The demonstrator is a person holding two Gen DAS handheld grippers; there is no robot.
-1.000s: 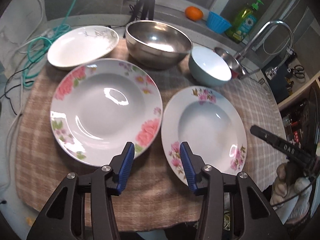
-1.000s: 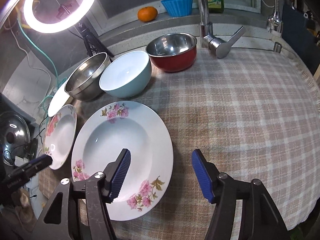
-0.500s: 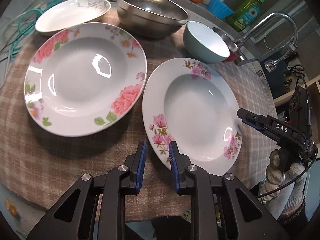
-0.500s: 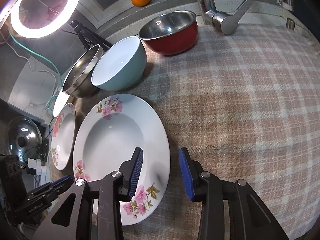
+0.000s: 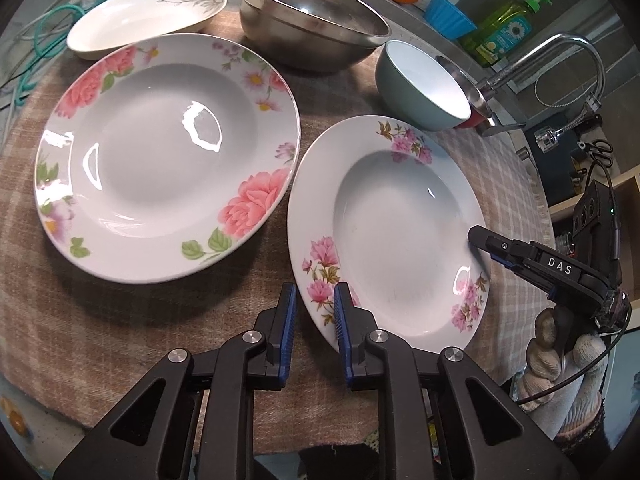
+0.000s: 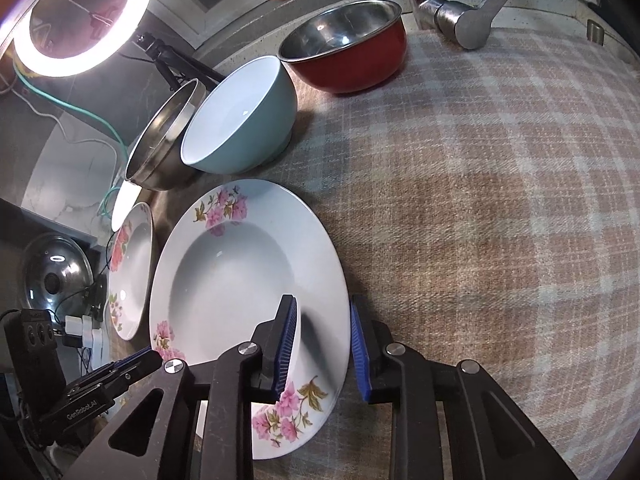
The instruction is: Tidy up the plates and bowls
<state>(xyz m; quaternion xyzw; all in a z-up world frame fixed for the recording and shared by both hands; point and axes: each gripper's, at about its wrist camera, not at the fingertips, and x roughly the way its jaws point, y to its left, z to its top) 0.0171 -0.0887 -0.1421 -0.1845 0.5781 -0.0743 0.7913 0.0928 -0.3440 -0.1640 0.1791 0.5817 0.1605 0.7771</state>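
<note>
A: Where is the plate with small pink flowers lying?

B: It is lying on the checked cloth, near the front edge of the bench. The left gripper is closing its blue pads around the plate's near-left rim, and the right gripper is closing around the opposite rim. Both are narrow, but I cannot tell if the pads are already pressing.

A: What is standing around it?

B: A bigger rose plate is lying just beside it, toward the left edge. Behind are a white dish with grey leaves, a steel bowl, a light blue bowl and a red bowl, close to the tap.

A: Is any writing readable?

B: Yes. The right gripper is showing "DAS" in the left view, and the left gripper is showing "GenRobot.AI" in the right view. A gloved hand is holding the right one.
</note>
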